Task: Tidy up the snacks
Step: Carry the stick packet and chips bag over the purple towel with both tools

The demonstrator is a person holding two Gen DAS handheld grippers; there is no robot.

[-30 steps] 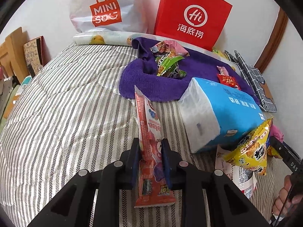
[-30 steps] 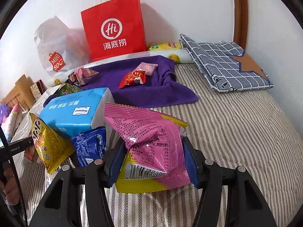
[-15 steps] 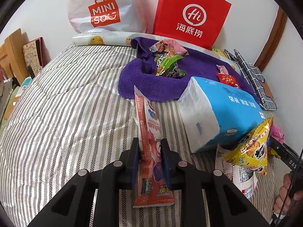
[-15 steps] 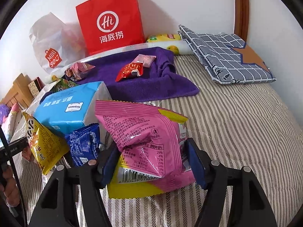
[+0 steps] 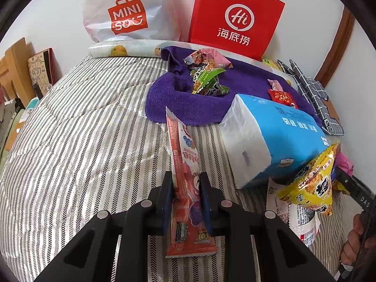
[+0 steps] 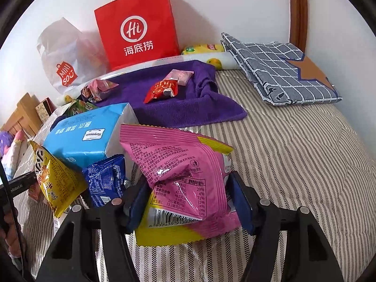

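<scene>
1. Left wrist view: the left gripper (image 5: pixel 185 181) is clamped tight on a long red snack stick (image 5: pixel 184 171), which stands on edge between the pads, its far end reaching toward a purple towel (image 5: pixel 169 98) on the striped bedspread (image 5: pixel 82 129).

2. On the towel lie a green snack packet (image 5: pixel 206 80), a pink-and-brown packet (image 5: pixel 206 57) behind it, and a small red packet (image 5: pixel 280 97) farther right.

3. A blue tissue pack (image 5: pixel 275 138) lies just right of the stick; a yellow snack bag (image 5: pixel 312 188) leans at its near corner.

4. Against the wall stand a white shopping bag (image 5: pixel 128 9) and a red paper bag (image 5: pixel 235 16); what they hold cannot be seen.

5. Right wrist view: the right gripper (image 6: pixel 190 192) holds a puffy pink snack bag (image 6: pixel 181 171) between its pads, the bag crumpled at the waist. Its jaws have just been closing slightly on the bag.

6. To the left of it, a small blue packet (image 6: pixel 105 181) and the yellow snack bag (image 6: pixel 54 181) sit against the tissue pack (image 6: pixel 84 138).

7. The purple towel (image 6: pixel 188 112) beyond carries the small red packet (image 6: pixel 162 89) and a pale pink packet (image 6: pixel 181 76); a checked cloth (image 6: pixel 277 70) lies folded at right.
</scene>
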